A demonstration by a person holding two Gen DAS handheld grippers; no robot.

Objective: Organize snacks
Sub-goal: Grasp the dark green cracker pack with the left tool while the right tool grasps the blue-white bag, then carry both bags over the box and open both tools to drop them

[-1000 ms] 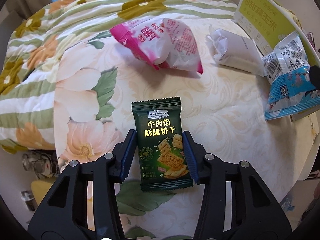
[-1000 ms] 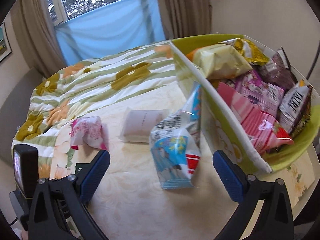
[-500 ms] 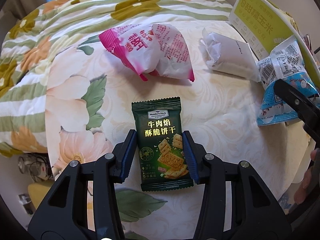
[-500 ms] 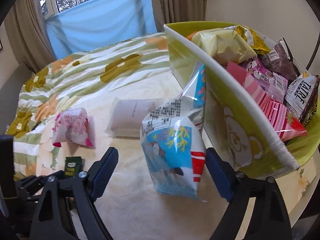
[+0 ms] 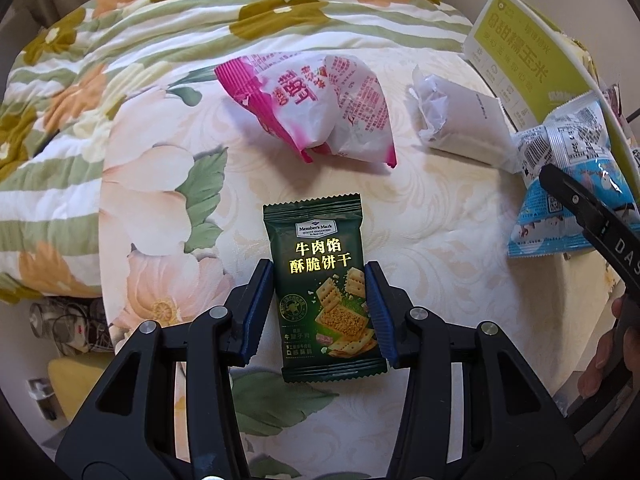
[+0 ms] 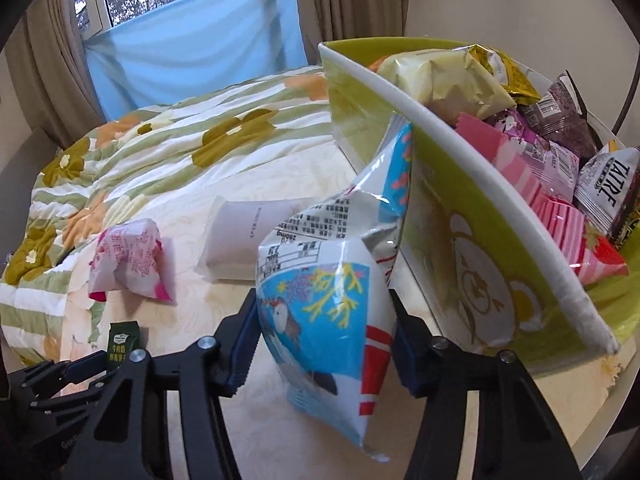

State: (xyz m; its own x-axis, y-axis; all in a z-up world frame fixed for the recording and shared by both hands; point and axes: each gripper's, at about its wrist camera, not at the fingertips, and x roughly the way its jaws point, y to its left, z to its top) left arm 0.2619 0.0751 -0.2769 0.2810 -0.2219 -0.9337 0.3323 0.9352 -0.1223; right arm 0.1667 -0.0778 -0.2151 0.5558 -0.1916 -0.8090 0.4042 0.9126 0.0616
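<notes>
Left gripper clamping a green cracker pack, right gripper squeezing a blue bag leaning against the box

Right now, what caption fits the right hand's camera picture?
Right gripper pinches a blue snack bag beside the green snack box.

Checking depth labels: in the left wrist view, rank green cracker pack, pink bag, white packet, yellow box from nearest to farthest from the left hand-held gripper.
1. Green cracker pack: between the fingers of the left hand-held gripper.
2. Pink bag: straight ahead, mid-table.
3. White packet: ahead and right, beyond the pink bag's near edge.
4. Yellow box: far right, behind the white packet.
</notes>
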